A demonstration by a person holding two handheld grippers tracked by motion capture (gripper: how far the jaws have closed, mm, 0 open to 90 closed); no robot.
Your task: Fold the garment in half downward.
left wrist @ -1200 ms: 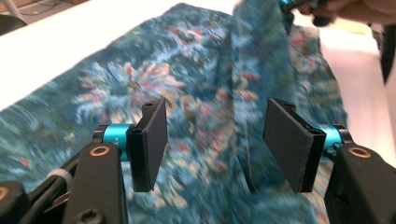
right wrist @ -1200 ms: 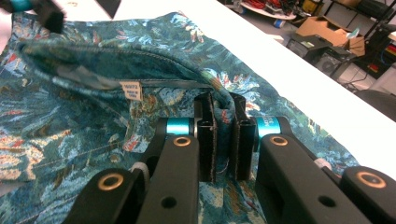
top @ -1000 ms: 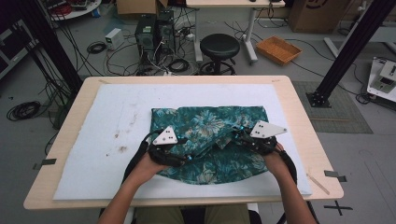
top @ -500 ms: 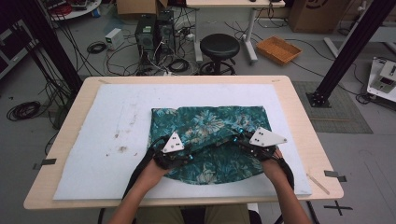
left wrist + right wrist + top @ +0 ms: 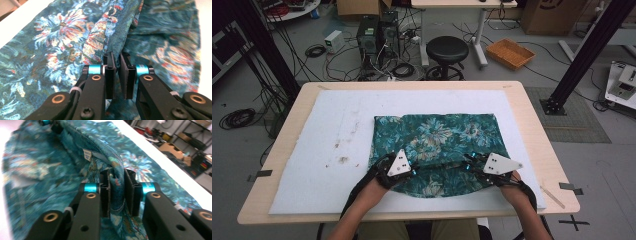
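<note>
I work at the near edge of the table [image 5: 532, 107], both grippers set on the floral garment [image 5: 437, 137], which lies on the white foam pad [image 5: 322, 130] right of centre.

Left gripper [image 5: 398, 167], at the near-left hem: its jaws have just been closing, and in the left gripper view [image 5: 116, 58] they stand almost together with a raised ridge of fabric pinched between them. I judge this hold is there to lift that layer free of the one beneath.

Right gripper [image 5: 482, 167], at the near-right hem: its jaws have just been opening. In the right gripper view [image 5: 117, 178] a stitched fold still sits between them, but the gap is wider than the cloth; I read it as let go, or nearly so, though the contact at the pads is hard to tell.

The two grippers stand well apart along one edge, which I take as a way to keep the hem spread while folding.

The garment is teal with pale and reddish flowers, thin and limp, and creases readily. A small white label [image 5: 87, 154] shows at an inner seam. Its far edge lies straight; its near edge curves.
</note>
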